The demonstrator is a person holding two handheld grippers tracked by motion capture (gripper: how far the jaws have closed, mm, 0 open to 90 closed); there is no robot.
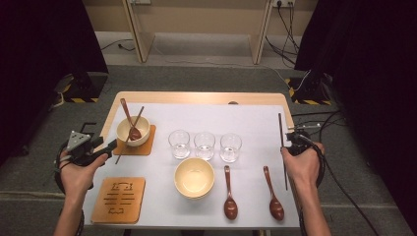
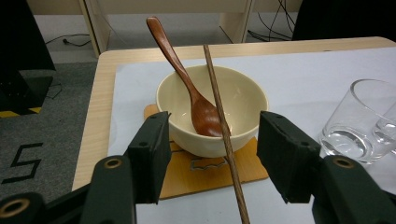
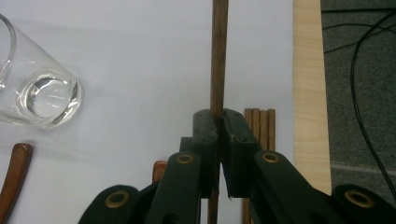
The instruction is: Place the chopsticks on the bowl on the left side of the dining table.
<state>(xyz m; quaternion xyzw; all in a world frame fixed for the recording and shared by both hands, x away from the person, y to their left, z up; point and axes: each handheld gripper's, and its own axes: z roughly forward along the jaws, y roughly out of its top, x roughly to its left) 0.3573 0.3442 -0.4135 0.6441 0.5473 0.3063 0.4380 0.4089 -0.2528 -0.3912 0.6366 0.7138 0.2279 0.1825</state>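
The far bowl [image 1: 133, 131] stands on a wooden coaster [image 1: 139, 145] at the left of the table [image 1: 196, 97]; a wooden spoon [image 1: 130, 119] lies in it, head down in the hollow, handle rising over the far rim; a single chopstick [image 1: 130, 134] leans across its rim, the low end resting on the white mat [image 1: 255, 123] in front; a second bowl [image 1: 194, 177] sits nearer the middle, with nothing seen inside; three glasses [image 1: 204, 145] stand in a row between the bowls, apparently empty; two more spoons [image 1: 252, 192] lie flat at the near right; another coaster [image 1: 118, 199] lies bare at the near left. The left claw [image 1: 109, 147] hovers just short of the far bowl, jaws wide, nothing between the pads, the leaning chopstick running down between them in the left gripper view. The right claw [image 3: 218, 128] is clamped on another chopstick [image 3: 219, 51] at the right edge of the mat; more chopsticks [image 3: 260, 126] lie just beside it.
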